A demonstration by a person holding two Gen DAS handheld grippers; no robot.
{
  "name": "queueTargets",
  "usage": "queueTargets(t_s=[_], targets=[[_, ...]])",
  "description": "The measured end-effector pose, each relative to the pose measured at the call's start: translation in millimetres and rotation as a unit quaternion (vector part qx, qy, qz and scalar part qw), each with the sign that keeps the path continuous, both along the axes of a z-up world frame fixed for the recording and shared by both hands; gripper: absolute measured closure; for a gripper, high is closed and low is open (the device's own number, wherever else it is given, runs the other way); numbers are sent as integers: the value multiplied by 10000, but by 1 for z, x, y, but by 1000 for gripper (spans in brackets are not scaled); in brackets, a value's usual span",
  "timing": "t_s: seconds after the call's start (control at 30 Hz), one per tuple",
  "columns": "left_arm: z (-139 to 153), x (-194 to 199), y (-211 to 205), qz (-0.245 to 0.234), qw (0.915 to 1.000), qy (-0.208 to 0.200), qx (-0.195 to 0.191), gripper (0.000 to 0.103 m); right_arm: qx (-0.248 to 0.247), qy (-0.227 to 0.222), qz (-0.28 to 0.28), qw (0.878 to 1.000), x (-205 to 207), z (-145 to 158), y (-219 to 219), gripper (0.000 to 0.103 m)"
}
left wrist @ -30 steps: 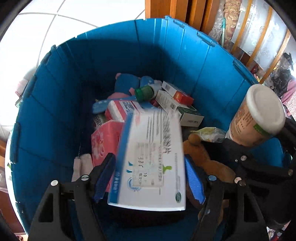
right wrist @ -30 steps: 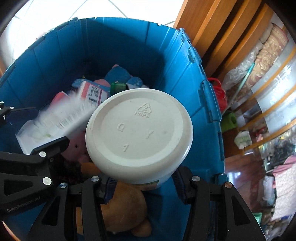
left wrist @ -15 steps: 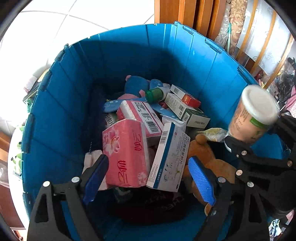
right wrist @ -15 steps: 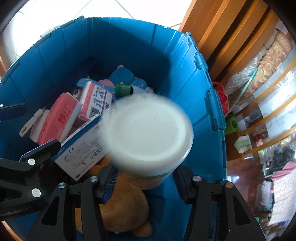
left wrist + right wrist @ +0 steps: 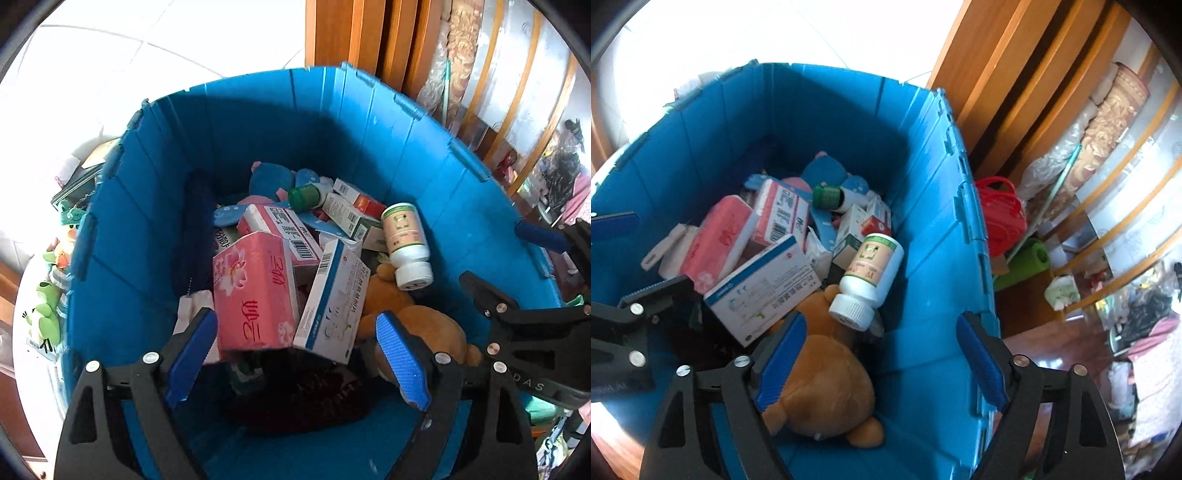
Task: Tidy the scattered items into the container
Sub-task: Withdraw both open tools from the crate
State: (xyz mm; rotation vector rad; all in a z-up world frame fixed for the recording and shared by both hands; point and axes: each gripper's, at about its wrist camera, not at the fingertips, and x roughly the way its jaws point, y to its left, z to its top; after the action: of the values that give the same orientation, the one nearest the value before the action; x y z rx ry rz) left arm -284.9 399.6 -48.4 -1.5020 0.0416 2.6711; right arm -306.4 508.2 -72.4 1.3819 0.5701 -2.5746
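A white pill bottle (image 5: 870, 275) lies on its side, cap toward the camera, inside the blue crate (image 5: 934, 229), propped on a brown plush bear (image 5: 827, 384) and leaning toward the crate's 3 o'clock wall. At the bottle's 9 o'clock, a white-and-blue box (image 5: 332, 299) stands tilted on edge against a pink tissue pack (image 5: 255, 295); the heap beneath is too uneven for either to settle flat. Farther in, toward 12 o'clock, small cartons (image 5: 351, 214), a green-capped bottle (image 5: 304, 197) and a blue plush (image 5: 271, 181) fill the far end.

The right gripper (image 5: 882, 365) hangs over the crate's 3 o'clock wall, fingers spread wide and empty. The left gripper (image 5: 295, 365) hovers above the near end of the pile, its fingers likewise parted and holding nothing; both appear clear of the contents.

Outside the crate at 9 o'clock in the left wrist view, green frog toys (image 5: 46, 310) sit on a pale surface and may be among the items left to collect.
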Motion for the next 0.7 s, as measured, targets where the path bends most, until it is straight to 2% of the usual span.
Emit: queueTargets(t_s=[0.07, 0.13, 0.2, 0.43, 0.7], targets=[[9, 14, -5, 34, 9998, 175, 39, 13, -141, 122, -6, 9998, 12, 7, 1, 15], [20, 30, -11, 76, 9992, 392, 54, 1, -290, 256, -42, 9992, 25, 14, 2, 11], [31, 49, -17, 133, 9978, 651, 55, 0, -482, 436, -64, 9979, 44, 24, 2, 0], [60, 121, -56, 226, 9898, 1405, 90, 0, -1094, 937, -62, 9895, 116, 50, -16, 0], [78, 197, -99, 395, 9847, 1697, 18, 0, -1565, 1442, -107, 9770, 204, 72, -49, 0]])
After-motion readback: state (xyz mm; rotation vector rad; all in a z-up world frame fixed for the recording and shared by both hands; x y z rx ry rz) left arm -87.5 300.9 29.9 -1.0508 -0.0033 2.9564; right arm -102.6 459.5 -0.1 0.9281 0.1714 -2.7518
